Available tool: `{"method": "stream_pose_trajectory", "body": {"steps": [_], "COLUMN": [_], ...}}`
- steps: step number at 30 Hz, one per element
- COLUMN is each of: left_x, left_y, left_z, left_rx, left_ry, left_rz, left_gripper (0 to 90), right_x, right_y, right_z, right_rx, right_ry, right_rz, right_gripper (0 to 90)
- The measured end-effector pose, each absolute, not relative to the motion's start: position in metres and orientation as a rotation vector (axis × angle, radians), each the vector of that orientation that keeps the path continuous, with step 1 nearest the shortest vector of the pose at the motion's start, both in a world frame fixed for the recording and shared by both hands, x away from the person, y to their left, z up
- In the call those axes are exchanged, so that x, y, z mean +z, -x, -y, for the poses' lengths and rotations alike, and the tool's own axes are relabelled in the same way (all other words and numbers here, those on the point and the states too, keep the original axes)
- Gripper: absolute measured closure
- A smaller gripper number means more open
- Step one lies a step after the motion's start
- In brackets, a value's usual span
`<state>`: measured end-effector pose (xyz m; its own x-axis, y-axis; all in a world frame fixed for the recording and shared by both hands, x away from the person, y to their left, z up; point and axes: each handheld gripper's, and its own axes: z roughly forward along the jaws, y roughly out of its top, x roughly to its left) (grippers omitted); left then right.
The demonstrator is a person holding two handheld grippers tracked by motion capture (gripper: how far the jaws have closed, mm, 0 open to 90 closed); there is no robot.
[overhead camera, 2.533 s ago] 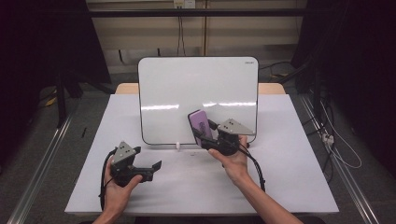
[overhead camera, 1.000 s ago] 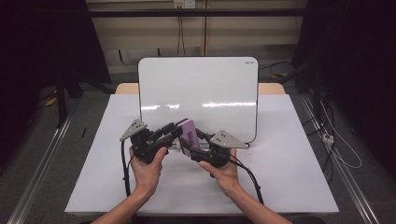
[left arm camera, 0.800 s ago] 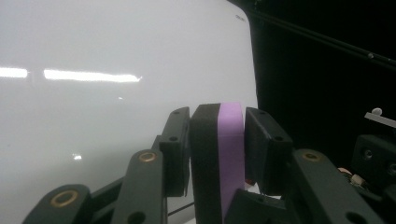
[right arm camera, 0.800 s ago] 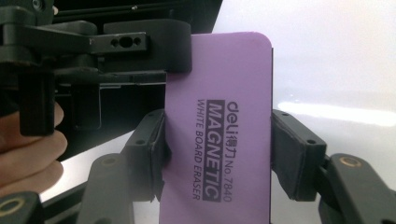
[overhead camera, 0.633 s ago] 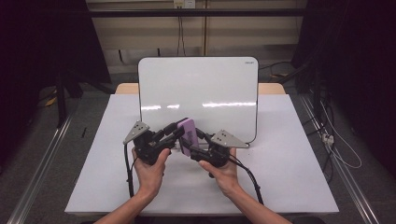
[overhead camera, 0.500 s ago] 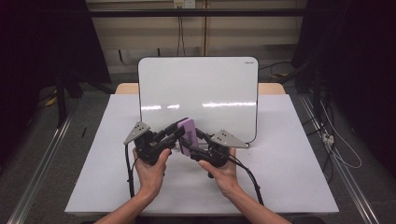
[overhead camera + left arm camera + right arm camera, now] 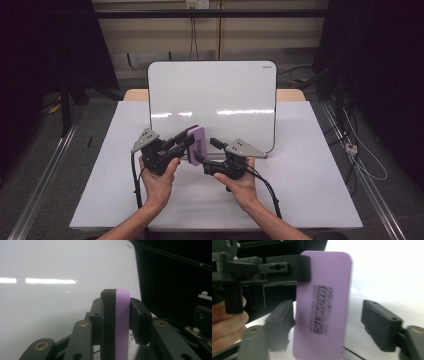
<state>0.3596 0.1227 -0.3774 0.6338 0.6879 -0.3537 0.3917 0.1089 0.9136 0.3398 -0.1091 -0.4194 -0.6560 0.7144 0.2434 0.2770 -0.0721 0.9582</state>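
Left gripper (image 7: 182,141) clamps our purple whiteboard eraser (image 7: 198,144) upright; right gripper (image 7: 206,151), jaws just opening, flanks it untouched.

**Eraser clamped edge-on before the whiteboard**

The left gripper (image 7: 116,322) rises from the bottom edge, its two black jaws pressed against the flat faces of a whiteboard eraser (image 7: 117,322) that stands upright between them. The eraser shows edge-on: a black layer on the left, a purple layer on the right, its rounded top above the jaw tips. Behind it the whiteboard (image 7: 55,290) spreads pale and glossy, with bright streaks of reflected light. Right of the board's edge the background is dark, and part of the other gripper (image 7: 201,322) sits at the right border.
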Motion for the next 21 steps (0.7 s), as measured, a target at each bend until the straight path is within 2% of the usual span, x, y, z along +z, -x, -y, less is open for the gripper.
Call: {"method": "stream_pose_trajectory", "body": {"steps": [11,18,21], "left_x": [-0.366,-0.363,-0.362], "left_y": [-0.358,-0.359,-0.361], "left_z": [-0.14,-0.144,-0.148], "left_rx": [0.528,0.628,0.678], "left_ry": [-1.686,-1.784,-1.798], "left_rz": [-0.914,-0.899,-0.919], "left_gripper": [67.1,67.3,67.3], "right_x": [-0.42,-0.42,-0.421], "right_y": [-0.337,-0.333,-0.329], "right_z": [0.146,0.175,0.188], "right_rx": [1.624,1.497,1.44], "right_ry": [-1.117,-1.147,-1.152], "right_rz": [-1.858,-1.839,-1.806], "right_gripper": [12.7,7.3,8.6]}}
